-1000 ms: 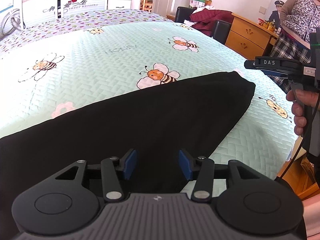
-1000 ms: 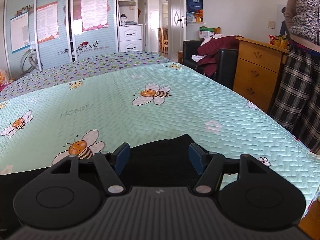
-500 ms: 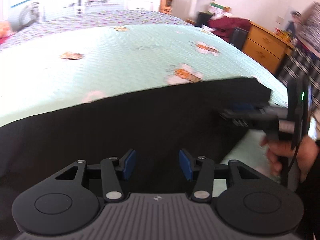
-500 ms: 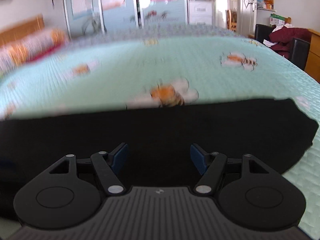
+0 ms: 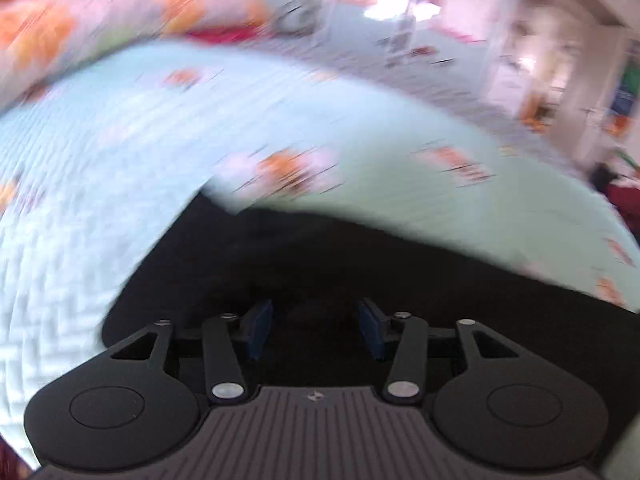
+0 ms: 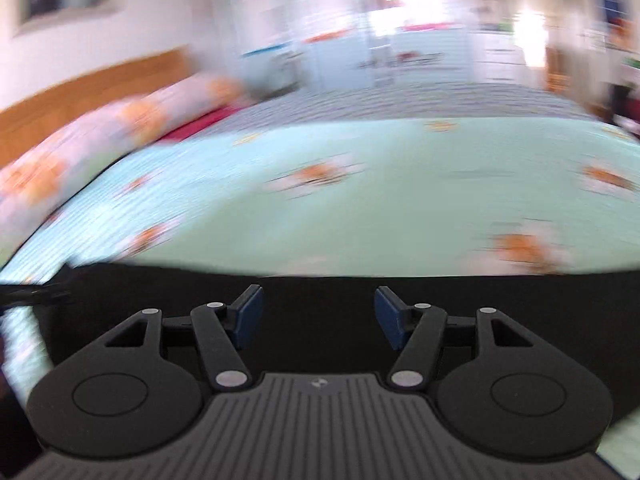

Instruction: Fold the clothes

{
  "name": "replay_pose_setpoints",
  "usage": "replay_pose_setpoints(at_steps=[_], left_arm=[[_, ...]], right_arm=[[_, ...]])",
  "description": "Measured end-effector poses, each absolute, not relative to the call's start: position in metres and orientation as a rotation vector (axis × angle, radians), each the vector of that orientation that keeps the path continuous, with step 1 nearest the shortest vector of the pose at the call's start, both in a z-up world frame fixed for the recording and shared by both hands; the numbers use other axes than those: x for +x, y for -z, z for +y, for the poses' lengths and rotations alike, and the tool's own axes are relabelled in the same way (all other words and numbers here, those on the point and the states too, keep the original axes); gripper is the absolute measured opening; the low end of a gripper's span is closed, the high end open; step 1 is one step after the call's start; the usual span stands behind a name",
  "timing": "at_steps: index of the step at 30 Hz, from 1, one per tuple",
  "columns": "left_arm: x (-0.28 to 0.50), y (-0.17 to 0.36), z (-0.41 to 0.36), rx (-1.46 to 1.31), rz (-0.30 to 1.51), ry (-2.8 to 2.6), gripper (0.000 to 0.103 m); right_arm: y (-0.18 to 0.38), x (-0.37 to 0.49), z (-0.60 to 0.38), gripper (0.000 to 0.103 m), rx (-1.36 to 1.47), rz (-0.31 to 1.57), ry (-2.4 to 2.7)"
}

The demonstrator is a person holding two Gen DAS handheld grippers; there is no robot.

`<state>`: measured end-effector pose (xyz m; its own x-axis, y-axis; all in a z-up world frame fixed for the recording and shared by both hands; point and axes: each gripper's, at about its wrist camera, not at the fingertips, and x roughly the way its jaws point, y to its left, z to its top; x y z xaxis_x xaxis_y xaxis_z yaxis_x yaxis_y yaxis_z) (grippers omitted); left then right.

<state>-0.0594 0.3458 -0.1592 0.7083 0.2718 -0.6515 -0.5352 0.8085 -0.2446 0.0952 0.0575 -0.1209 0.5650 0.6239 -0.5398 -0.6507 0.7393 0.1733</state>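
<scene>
A black garment lies flat on the mint bee-print bed cover. My left gripper hovers low over the garment's rounded end. Its jaws are closing, the blue pads stand apart, and only dark cloth shows beneath them, with nothing pinched. In the right wrist view the garment fills the lower band under my right gripper. Those jaws stand wide, closing slightly, with nothing gripped. Both views are heavily motion-blurred. A dark blurred shape at the left edge lies on the garment's end.
A long pillow with orange print lies along a wooden headboard at the left. Pale wardrobe doors stand behind the bed. The bed cover stretches away beyond the garment.
Both views have swung left along the garment toward the headboard end. The person, dresser and chair have left view. The left jaws have narrowed a little.
</scene>
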Motion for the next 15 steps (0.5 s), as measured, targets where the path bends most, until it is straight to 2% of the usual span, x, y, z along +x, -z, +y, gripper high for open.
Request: replay_pose_setpoints(at_steps=[2,4,7,13,14,15], left_arm=[[-0.074,0.18,0.356,-0.47,0.599,-0.458,0.039],[-0.079,0.179,0.343,-0.407,0.576,-0.446,0.041],[-0.085,0.177,0.331,-0.343,0.541,-0.429,0.049],[-0.086,0.182,0.349,-0.389,0.524,-0.351,0.048],[-0.086,0.183,0.351,-0.392,0.526,-0.34,0.047],[-0.085,0.184,0.353,-0.395,0.528,-0.33,0.047]], right_arm=[[0.123,0.077,0.105,0.062,-0.104,0.65,-0.822],[0.119,0.059,0.144,0.062,-0.135,0.657,-0.894],[0.107,0.043,0.197,0.063,-0.154,0.652,-0.988],[0.105,0.039,0.295,0.063,-0.193,0.677,-1.062],[0.109,0.042,0.313,0.061,-0.213,0.695,-1.073],[0.118,0.045,0.332,0.055,-0.253,0.727,-1.078]])
